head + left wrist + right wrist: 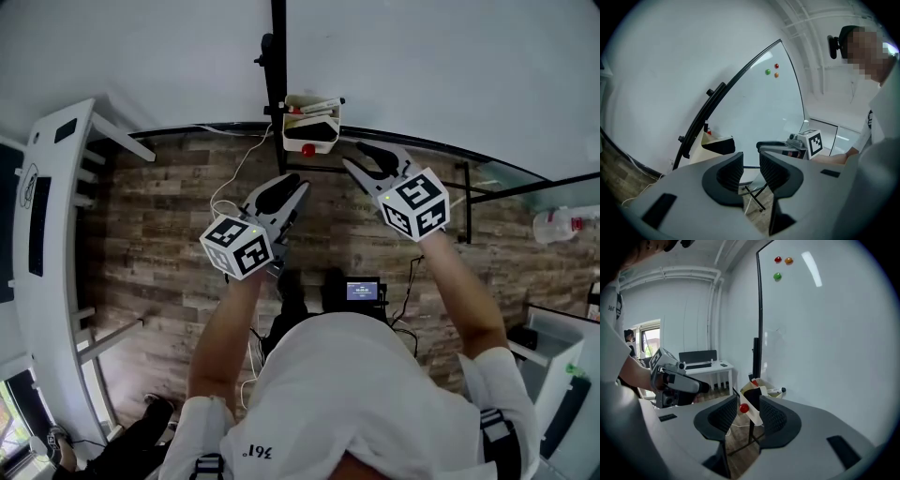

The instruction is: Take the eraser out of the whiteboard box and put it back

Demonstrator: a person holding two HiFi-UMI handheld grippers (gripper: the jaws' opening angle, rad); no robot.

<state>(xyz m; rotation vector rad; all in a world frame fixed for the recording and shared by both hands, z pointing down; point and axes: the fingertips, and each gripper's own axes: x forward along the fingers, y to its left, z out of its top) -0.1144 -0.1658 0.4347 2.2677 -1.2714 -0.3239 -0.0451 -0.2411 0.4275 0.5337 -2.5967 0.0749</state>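
Observation:
A cream whiteboard box hangs on the whiteboard's black frame, with a red magnet on its front. A black eraser sits inside it, beside markers. My left gripper is below the box, open and empty. Right of the box, my right gripper is also open and holds nothing. In the left gripper view the box lies beyond the parted jaws of the left gripper. In the right gripper view the box and red magnet show past the gap of the right gripper.
The whiteboard fills the top of the head view, with its stand legs on the wooden floor. A white desk stands at the left and a spray bottle at the right. Coloured magnets sit high on the board.

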